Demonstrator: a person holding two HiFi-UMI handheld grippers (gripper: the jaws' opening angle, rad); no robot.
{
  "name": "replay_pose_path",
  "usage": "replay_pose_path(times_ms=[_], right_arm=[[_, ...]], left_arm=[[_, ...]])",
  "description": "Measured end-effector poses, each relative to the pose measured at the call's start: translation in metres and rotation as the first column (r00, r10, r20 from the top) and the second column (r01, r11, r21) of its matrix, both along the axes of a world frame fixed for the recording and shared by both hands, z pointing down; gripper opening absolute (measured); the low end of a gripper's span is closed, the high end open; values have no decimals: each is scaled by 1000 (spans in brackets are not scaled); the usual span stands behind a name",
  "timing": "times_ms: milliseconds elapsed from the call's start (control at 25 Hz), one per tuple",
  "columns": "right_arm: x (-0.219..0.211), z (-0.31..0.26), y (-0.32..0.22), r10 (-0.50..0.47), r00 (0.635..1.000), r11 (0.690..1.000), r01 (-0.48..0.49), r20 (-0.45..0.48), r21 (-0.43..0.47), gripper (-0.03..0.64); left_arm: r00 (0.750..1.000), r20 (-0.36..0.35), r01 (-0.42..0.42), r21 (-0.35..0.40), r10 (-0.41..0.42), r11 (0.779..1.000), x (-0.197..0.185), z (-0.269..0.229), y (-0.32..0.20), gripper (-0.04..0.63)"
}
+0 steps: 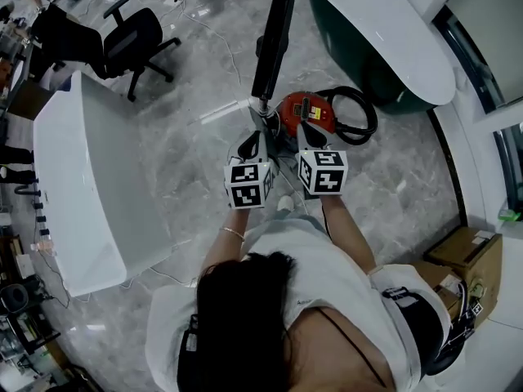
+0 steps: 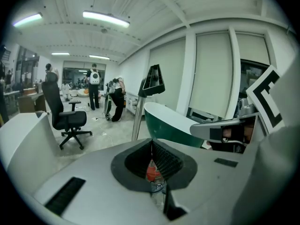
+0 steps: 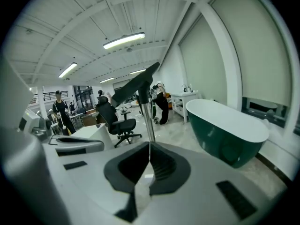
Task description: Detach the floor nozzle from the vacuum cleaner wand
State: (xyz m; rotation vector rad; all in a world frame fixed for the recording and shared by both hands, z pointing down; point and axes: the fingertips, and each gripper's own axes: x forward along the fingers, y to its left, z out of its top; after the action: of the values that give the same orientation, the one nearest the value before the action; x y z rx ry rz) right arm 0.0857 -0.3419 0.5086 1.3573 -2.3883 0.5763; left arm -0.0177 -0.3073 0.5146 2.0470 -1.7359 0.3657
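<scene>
The vacuum's silver wand (image 1: pixel 260 109) stands upright just ahead of me, with the black floor nozzle (image 1: pixel 274 43) at its top end. The red canister (image 1: pixel 306 113) and black hose (image 1: pixel 358 114) lie on the floor behind it. My left gripper (image 1: pixel 250 144) and right gripper (image 1: pixel 306 134) are side by side close to the wand's lower part, both shut and empty. The left gripper view has the nozzle (image 2: pixel 152 78) on the wand (image 2: pixel 138 118) above the shut left gripper (image 2: pixel 151 146), with the red canister (image 2: pixel 151 170) showing past the tips. The right gripper view shows the nozzle (image 3: pixel 135 86) beyond the shut right gripper (image 3: pixel 150 151).
A green and white bathtub (image 1: pixel 384 31) stands at the right rear. A white tub-like unit (image 1: pixel 90 178) fills the left, with a black office chair (image 1: pixel 135 35) behind it. A cardboard box (image 1: pixel 466 256) sits at my right. People stand far back (image 2: pixel 93 90).
</scene>
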Motion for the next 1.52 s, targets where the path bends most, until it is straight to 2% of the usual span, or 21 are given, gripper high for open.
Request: replay_pose_path(times_ms=[280,720,1280,1520], right_arm=[[0,-2,-13,-35,999,999,35,19,3,15],[-2,-12,-16,-39,998,999,38,53,28,15],[-21,-55,-25,-116,987,990,105,110,99,17],[-28,-67,-35,-123,974,990,105,192,97,23]], left_arm=[[999,5,34,36,-34,999,5,-8,-11,5],[998,12,61,33,-62,998,-3,-7,-11,5],[998,2,70,57,-70,996,-12,-11,-28,5],[998,-1,70,59,-70,996,-22,-10,-37,5]])
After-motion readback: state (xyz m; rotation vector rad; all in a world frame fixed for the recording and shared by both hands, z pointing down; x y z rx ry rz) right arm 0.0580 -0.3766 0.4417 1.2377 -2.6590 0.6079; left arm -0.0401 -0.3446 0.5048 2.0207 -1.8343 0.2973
